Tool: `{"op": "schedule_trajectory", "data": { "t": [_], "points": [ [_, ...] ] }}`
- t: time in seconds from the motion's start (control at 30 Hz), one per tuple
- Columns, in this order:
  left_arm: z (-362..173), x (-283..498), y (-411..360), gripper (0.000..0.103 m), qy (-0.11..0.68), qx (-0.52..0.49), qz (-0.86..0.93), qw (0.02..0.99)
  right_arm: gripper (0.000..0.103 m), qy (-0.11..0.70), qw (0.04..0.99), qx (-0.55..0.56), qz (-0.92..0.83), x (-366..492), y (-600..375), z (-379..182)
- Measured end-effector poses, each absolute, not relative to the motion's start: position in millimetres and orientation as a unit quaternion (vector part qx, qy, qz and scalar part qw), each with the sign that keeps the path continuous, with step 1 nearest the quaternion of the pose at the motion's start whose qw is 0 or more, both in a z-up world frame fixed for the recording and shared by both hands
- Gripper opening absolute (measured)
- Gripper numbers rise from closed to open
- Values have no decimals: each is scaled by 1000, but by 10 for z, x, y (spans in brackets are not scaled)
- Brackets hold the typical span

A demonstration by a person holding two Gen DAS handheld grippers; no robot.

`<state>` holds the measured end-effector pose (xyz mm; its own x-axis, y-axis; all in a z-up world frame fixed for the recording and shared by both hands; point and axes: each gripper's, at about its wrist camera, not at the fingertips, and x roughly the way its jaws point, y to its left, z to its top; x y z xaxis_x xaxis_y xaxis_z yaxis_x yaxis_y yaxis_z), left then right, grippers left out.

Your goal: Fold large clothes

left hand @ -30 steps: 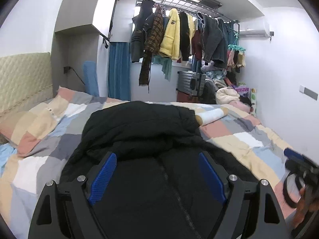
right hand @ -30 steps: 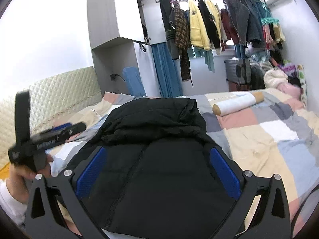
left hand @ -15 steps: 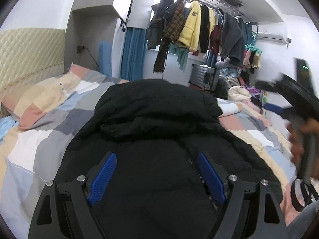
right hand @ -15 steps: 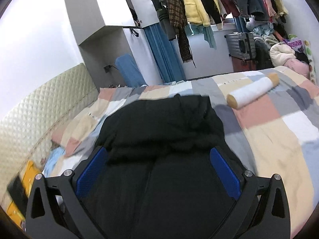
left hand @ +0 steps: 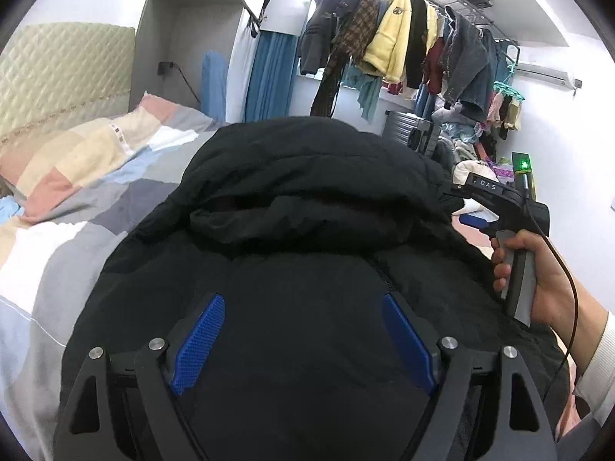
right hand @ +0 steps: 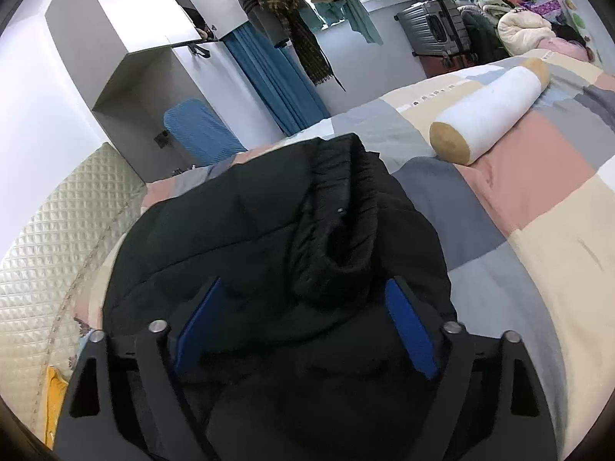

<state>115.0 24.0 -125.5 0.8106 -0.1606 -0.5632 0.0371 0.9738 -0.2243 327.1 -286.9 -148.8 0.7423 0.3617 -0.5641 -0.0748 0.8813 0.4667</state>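
Note:
A black hooded puffer jacket (left hand: 307, 199) lies on the bed, hood toward the far end. My left gripper (left hand: 303, 330) hangs open just above the jacket's front, near the zip, with its blue pads (left hand: 200, 342) clear of the cloth. At the jacket's right shoulder a hand holds my right gripper (left hand: 461, 203). In the right wrist view, the right gripper (right hand: 303, 307) is low over the jacket (right hand: 238, 238) with the rolled hood collar between its jaws. They are closing, and I see no pad pressing on the cloth.
The bed wears a patchwork duvet (right hand: 538, 230) of pink, beige and grey. A white bolster (right hand: 492, 107) with tan ends lies at the far right. A pillow (left hand: 77, 161) and a quilted headboard (right hand: 46, 269) are on the left. A clothes rack (left hand: 399, 38) and a suitcase (right hand: 434, 27) stand beyond the bed.
My right gripper swung across to the jacket's right shoulder, rolled and dropped toward the hood, and its jaws narrowed a little. My left gripper sank closer to the jacket, still open.

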Motion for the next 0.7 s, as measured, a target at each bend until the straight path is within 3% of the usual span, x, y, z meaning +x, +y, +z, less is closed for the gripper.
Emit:
{"op": "schedule_trajectory", "data": {
  "t": [0.1,0.2,0.27,0.37,0.47,0.7],
  "points": [
    [-1322,1199,276,84,308,-107,-54,944,77,349,908,203,114,3360,-2870,-1555],
    [-1342,1224,302,84,308,-120,-59,942,60,355,900,222,124,3422,-2955,-1654],
    [-1346,1229,302,84,306,-121,-57,942,40,353,898,232,127,3436,-2986,-1672],
    [-1351,1245,279,84,309,-116,-55,942,24,349,901,215,143,3425,-2907,-1589],
    [-1356,1237,245,84,310,-109,-54,943,18,328,911,196,157,3319,-2788,-1376],
    [-1324,1195,206,84,303,-98,-53,946,15,247,937,182,170,2965,-2814,-752]
  ]
}}
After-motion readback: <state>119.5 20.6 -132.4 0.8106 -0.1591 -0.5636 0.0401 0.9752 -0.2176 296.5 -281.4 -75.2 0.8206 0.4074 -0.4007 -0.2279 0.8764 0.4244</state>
